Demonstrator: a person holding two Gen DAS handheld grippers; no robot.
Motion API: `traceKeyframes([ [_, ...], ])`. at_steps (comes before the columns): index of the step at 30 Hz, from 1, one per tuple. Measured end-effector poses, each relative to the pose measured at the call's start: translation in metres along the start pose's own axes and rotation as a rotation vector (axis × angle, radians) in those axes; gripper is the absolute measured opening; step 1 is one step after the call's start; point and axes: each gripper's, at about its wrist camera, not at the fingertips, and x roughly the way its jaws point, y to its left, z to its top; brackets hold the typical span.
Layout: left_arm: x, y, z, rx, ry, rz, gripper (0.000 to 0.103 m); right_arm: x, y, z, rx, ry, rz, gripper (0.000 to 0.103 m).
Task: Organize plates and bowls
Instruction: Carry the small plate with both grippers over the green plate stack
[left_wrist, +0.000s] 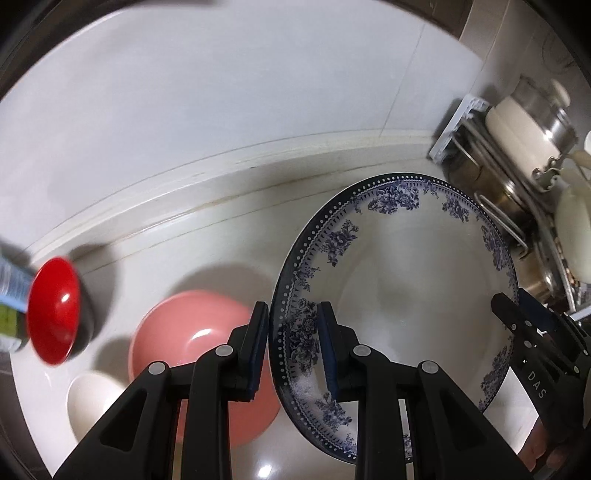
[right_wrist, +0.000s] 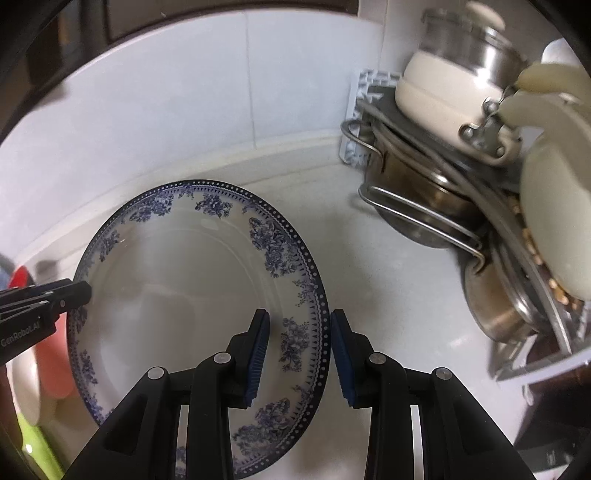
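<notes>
Left wrist view: both hand-held grippers (left_wrist: 293, 350) (right_wrist: 300, 356) clamp opposite rims of the face-up plate (left_wrist: 406, 280)

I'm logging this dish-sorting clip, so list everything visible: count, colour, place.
plate: one, white with blue flowers, held over the counter by both tongs
pink bowl: one, pink, left of the plate
red bowl: one, red, far left
white bowl: one, white, in front of the pink bowl
dish rack: one, metal, right, holding steel pots
cream pot: one, cream, atop the rack
counter: one, off-white
left tongs: black, on the plate's left rim
right tongs: black, on its right rim
</notes>
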Motion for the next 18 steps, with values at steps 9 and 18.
traceKeyframes([
  [9,-0.056,0.05,-0.039,-0.095,-0.05,0.034,0.027,-0.051,0.03,-0.024,-0.062,-0.039,0.035,0.035],
  [18,-0.1,0.111,-0.104,-0.246,-0.099,0.097,0.027,-0.083,0.087,-0.059,-0.138,-0.052,0.113,0.035],
])
